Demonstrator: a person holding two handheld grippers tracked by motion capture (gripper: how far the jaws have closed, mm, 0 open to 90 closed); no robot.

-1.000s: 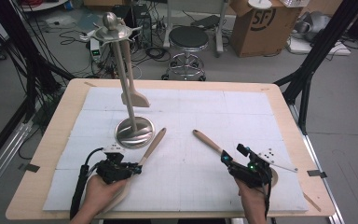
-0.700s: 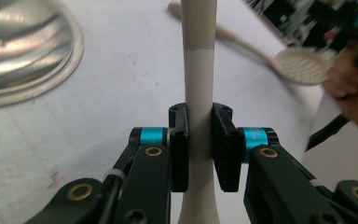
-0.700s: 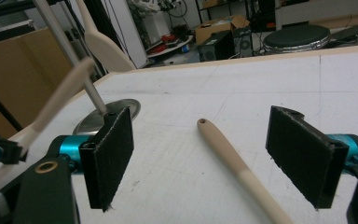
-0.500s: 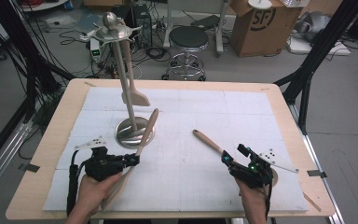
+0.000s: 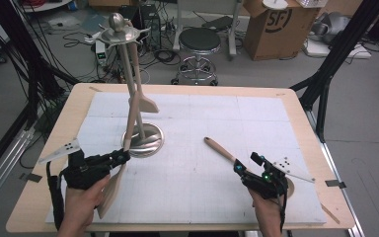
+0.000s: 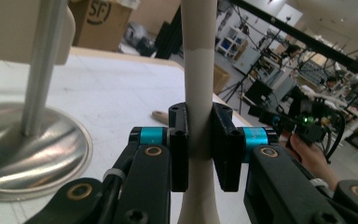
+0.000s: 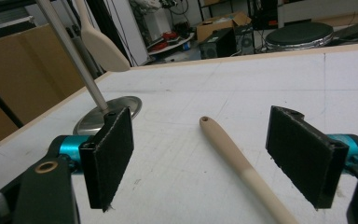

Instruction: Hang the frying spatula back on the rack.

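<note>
My left gripper (image 5: 122,157) is shut on a long wooden utensil (image 5: 130,121) near its middle. It holds the utensil lifted off the mat, handle end up beside the pole and flat blade down by the hand. In the left gripper view the black pads (image 6: 179,147) press on both sides of that utensil (image 6: 199,70). A second wooden utensil (image 5: 220,149) lies on the mat at the right. My right gripper (image 5: 245,163) stands open over its handle (image 7: 235,158), pads (image 7: 112,151) apart on either side and not touching it. A wooden spatula (image 5: 146,102) hangs on the metal stand (image 5: 144,139).
The stand's round steel base (image 6: 28,149) and thin pole (image 7: 72,51) sit left of centre on the white gridded mat (image 5: 202,118). The wooden table edge (image 5: 187,89) rings the mat. A stool (image 5: 199,42), a cardboard box (image 5: 271,24) and cables lie beyond the table.
My left gripper has risen and swung the held utensil from lying low on the mat to nearly upright beside the stand's pole. The right gripper has stayed where it was.
</note>
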